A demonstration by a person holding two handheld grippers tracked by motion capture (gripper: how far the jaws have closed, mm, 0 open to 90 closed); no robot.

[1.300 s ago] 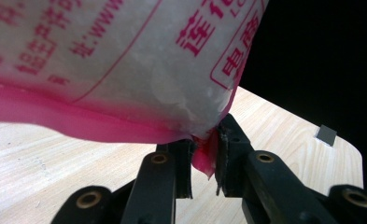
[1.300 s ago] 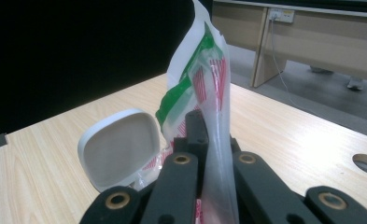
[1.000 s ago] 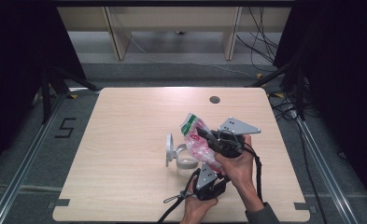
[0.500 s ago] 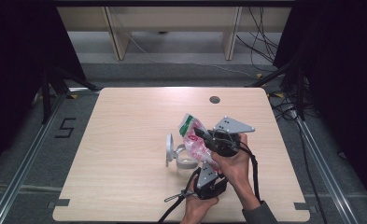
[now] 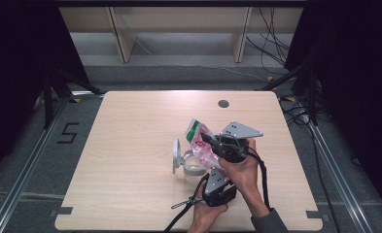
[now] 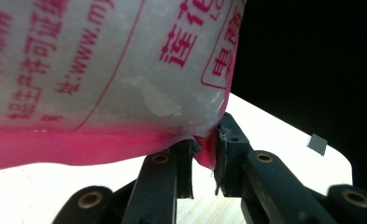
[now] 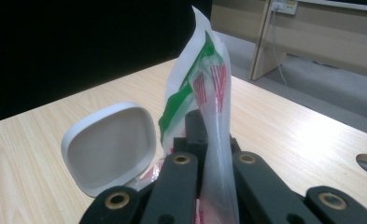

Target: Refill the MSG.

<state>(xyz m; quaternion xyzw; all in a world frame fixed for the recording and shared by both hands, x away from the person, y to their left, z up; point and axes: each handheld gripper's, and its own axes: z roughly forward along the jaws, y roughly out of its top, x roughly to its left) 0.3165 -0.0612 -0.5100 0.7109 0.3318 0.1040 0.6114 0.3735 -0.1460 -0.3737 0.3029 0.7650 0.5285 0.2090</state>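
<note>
- While both hands keep almost exactly where they were a second ago, a soft plastic bag point(image 5: 200, 143), white with pink, green and red print, hangs in the air between two grippers, just above the right middle of a pale wooden surface point(image 5: 130, 145)
- The only change is a slight shift of the bag and the right gripper point(image 5: 212, 141); judging by this, the grip is settled and the work on the bag, tearing it open or tipping it out, is not yet begun
- The right gripper's fingers are clamped together on the upper part of the bag, whose green-striped top rises above them in the right gripper view
- The left gripper point(image 6: 203, 144) comes up from below; its fingers pinch the pink sealed edge at a lower corner of the bag, with the printed film bulging above them
- Directly under the bag sits a small white container point(image 5: 193, 166), its hinged lid point(image 5: 177, 155) standing open to the left
- The lid stands close beside the bag and could be knocked if the bag swings that way
- The contents of the bag cannot be made out
- Farther off, a round dark hole point(image 5: 223, 103) is set in the surface near its far edge, well apart from the hands
- Beyond the surface are a pale shelf unit point(image 5: 179, 19) and loose cables point(image 5: 271, 43) on the floor; none of these stands in the way
</note>
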